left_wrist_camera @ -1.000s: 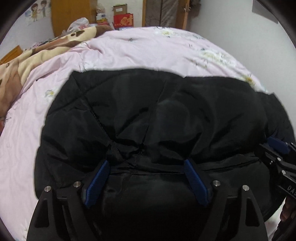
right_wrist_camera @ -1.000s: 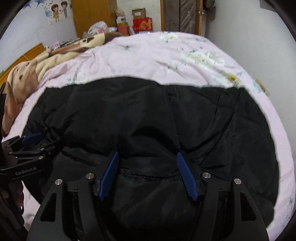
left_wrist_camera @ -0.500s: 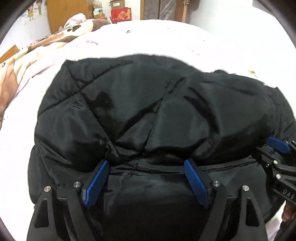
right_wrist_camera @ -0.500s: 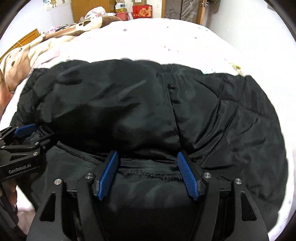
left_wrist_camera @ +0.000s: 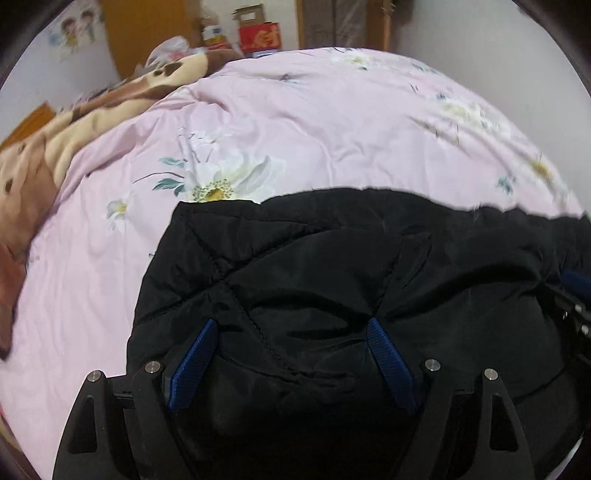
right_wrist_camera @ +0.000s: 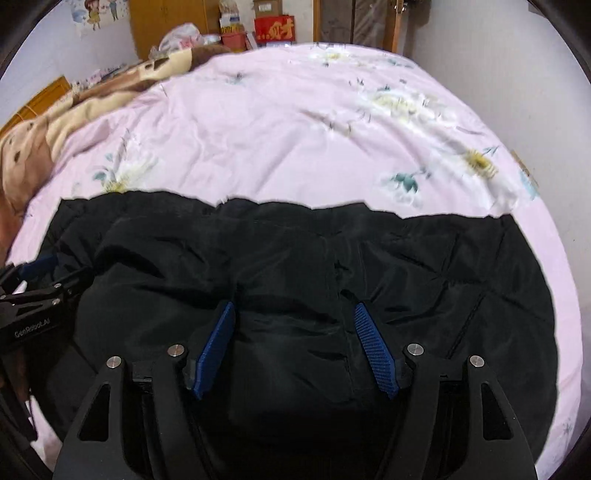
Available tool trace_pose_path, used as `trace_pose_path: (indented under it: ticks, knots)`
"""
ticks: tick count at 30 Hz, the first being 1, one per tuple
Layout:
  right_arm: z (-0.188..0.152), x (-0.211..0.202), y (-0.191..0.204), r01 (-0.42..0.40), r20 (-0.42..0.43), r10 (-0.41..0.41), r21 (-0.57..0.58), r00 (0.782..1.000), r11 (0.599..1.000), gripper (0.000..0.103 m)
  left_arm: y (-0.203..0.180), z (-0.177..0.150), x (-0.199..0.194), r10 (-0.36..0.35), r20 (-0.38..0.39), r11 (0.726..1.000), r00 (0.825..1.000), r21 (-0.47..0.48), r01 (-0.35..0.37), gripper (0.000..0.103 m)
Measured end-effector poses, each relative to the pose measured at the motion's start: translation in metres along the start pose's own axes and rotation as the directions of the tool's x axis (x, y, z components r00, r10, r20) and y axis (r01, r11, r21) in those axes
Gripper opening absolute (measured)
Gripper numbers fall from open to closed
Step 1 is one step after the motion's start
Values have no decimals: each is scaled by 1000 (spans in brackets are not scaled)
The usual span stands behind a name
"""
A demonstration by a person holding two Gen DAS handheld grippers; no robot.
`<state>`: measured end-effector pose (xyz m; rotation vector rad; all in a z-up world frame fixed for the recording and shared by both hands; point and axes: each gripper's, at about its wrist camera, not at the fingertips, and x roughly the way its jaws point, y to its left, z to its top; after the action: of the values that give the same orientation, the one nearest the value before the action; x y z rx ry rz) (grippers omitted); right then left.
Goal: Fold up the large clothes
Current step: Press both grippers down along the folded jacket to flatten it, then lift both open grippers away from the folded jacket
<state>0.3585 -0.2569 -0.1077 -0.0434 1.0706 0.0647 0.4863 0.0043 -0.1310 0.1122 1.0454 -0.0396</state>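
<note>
**Black quilted jacket bunched between both grippers on the pink bed**

The black jacket (left_wrist_camera: 332,280) lies on the near part of the pink floral bedspread (left_wrist_camera: 295,122), and everything else is placed from it here. Its far edge runs unevenly across the bedspread, with a printed white daisy (left_wrist_camera: 225,181) just beyond its far left corner in the left wrist view. Diamond stitching shows on the shiny fabric at that left corner and again on the right side in the right wrist view.

The left gripper (left_wrist_camera: 291,332) sits at the jacket's near edge, toward its left side. Its blue pads (left_wrist_camera: 194,365) stand spread apart, with a thick puffed fold of jacket filling the gap between them and a stitched hem running across that gap. The pads press against the bulk, so the gripper is grasping the jacket.

The right gripper (right_wrist_camera: 293,317) is at the jacket's near edge too, closer to its middle. Its blue pads (right_wrist_camera: 373,350) also flank a mound of fabric, with creases running outward from both pads; it too is clenched on the jacket.

From the right wrist view, the left gripper's black frame shows at the jacket's left edge, near the fabric.

Beyond the jacket's far left, a brown and cream blanket (right_wrist_camera: 40,133) lies along the bedspread's side. Well beyond the jacket's far edge, past the bed, stand a red box (right_wrist_camera: 275,29) and a wooden wardrobe (right_wrist_camera: 170,22).
</note>
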Motion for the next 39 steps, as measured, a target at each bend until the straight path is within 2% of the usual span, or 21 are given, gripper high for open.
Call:
trace_pose_path:
  ticks: [8, 16, 22, 26, 30, 34, 37, 39]
  knots:
    - [0, 28, -4, 4, -101, -5, -8, 995, 1000, 69, -2, -2, 24, -10, -53, 1000, 999, -15, 9, 84]
    - [-4, 9, 4, 38, -95, -38, -10, 995, 999, 69, -3, -5, 8, 1, -51, 1000, 999, -14, -1, 83]
    - [-8, -47, -1, -11, 13, 11, 48, 1000, 999, 69, 9, -8, -25, -39, -37, 999, 999, -38, 38, 83]
    - [-24, -86, -2, 8, 86, -11, 35, 996, 999, 69, 22, -24, -59, -73, 3, 994, 997, -82, 73, 83]
    - [-50, -114, -13, 28, 131, -33, 44, 991, 999, 69, 35, -49, -82, -53, 27, 992, 998, -115, 55, 83]
    - [-74, -102, -27, 103, 78, -107, 55, 991, 993, 69, 40, -74, -77, 5, -2, 997, 1000, -80, -5, 83]
    - [-88, -76, -33, 118, 12, -119, 48, 993, 992, 70, 44, -90, -56, -15, -71, 994, 997, -109, 7, 83]
    - [-90, -65, -32, 125, -4, -125, 44, 992, 991, 71, 45, -95, -53, -11, -74, 990, 997, -142, 0, 84]
